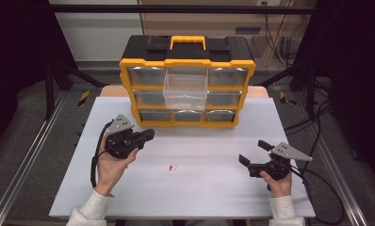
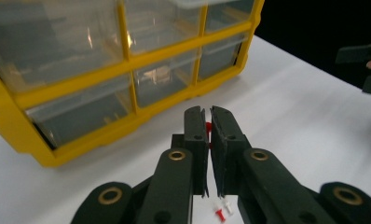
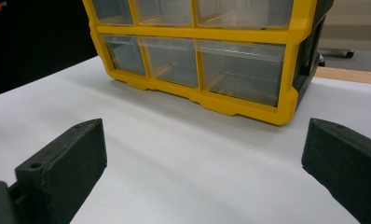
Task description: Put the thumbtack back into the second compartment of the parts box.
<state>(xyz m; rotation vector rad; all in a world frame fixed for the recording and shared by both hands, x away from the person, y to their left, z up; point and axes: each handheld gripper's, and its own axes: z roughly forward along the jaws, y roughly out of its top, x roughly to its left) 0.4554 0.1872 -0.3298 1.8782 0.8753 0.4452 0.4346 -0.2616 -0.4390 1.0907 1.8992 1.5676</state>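
Left gripper carrying a small red piece toward the open drawer of the organizer.

The organizer (image 1: pixel 187 87) stands at upper centre of the high view, its clear top-middle drawer (image 1: pixel 185 92) pulled out toward the person. The left gripper (image 1: pixel 150 133) sits left of centre, just below the organizer's lower left corner; in its own view the jaws are nearly closed on a red piece (image 2: pixel 208 129), which peeks out of the narrow gap between them. The right gripper (image 1: pixel 254 152) rests at lower right, jaws spread wide and holding nothing. Two more tiny pieces (image 1: pixel 173 167), one red and one white, lie on the table (image 1: pixel 214 193) below centre. To do this well, I'd keep the pinch firm, lift above the drawer's front wall, and release only once the tips are over the drawer.
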